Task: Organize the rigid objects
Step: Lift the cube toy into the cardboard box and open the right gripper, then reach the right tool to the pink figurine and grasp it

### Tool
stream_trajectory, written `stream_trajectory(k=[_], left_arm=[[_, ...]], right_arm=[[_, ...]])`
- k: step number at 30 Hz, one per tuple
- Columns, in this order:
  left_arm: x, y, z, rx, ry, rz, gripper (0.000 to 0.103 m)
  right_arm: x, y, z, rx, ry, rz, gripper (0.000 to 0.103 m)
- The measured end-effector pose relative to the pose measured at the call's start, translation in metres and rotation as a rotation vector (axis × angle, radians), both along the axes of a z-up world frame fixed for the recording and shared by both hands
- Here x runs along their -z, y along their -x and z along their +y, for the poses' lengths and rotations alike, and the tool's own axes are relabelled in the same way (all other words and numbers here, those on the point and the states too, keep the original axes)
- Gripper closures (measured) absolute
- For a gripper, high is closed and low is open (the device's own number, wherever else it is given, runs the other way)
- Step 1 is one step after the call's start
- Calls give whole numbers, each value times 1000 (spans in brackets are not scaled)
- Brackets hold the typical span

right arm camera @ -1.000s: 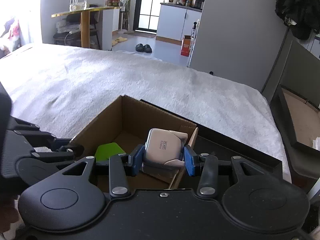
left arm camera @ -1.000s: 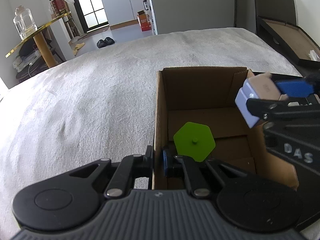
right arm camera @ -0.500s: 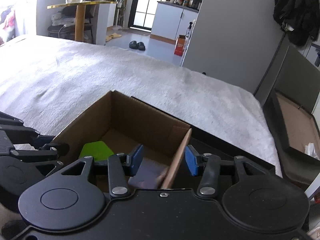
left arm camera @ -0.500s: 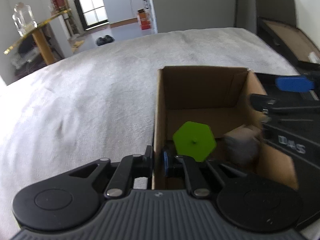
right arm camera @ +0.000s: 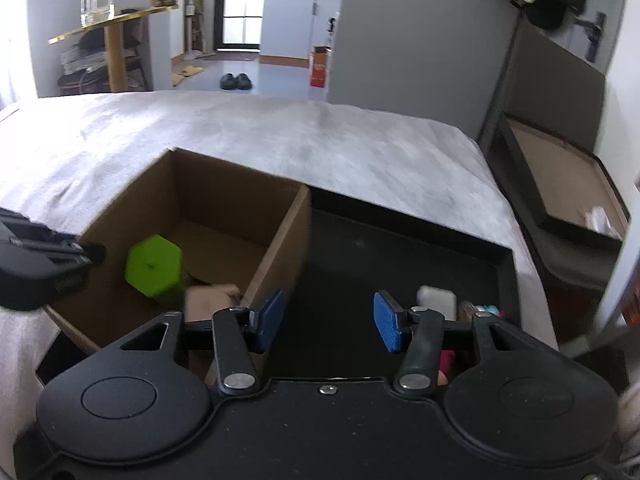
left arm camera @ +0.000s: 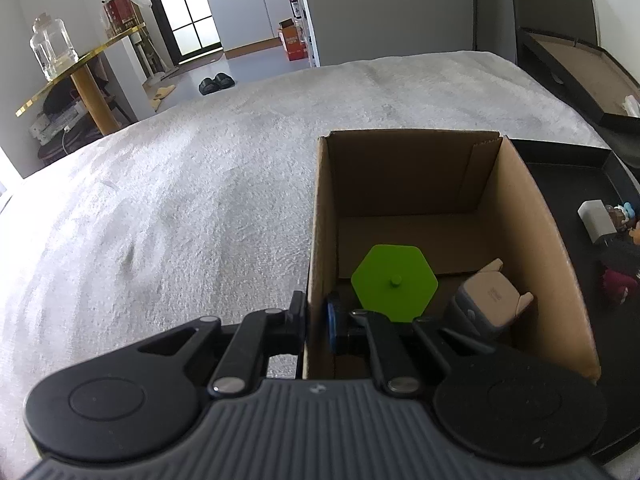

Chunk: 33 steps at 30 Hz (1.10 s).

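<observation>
The left gripper (left arm camera: 317,322) sits low, its two fingers closed on the near wall of the cardboard box (left arm camera: 320,216): one black finger presses the outside of the wall and the blue-padded finger (left arm camera: 333,324) presses the inside, so the wall is pinched between them. The body of this gripper lies roughly level, pointing forward along the box's left side. The right gripper (right arm camera: 328,322) is held above the black tray (right arm camera: 400,248), to the right of the box, with its jaws spread wide and nothing between its blue pads (right arm camera: 387,326). In the right wrist view the left gripper shows as a dark shape at the left edge.
</observation>
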State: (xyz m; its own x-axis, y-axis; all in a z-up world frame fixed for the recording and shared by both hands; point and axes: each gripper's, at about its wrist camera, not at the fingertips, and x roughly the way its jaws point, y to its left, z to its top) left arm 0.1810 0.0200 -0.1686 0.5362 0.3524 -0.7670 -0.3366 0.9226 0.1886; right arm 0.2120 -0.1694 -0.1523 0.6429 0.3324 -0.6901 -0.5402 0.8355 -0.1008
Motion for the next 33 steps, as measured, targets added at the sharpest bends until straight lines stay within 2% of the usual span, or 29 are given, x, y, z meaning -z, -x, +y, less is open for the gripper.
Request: stream_trajectory(k=[9,18,27,33], left_arm=[[0,0,-5,-11,-26,6,93],[0,-3,-9,-14,-53,18,93],[2,-9,-14,-22,-95,36,92],[2,-9,-17,-19,-111,48,91]], right_arm=[[20,0,-38,72,9,43,53],[35,-7,-57,115,4,78,53],[45,-19,-66,148,5,101,52],[56,-32,-66,166,0,121,47]])
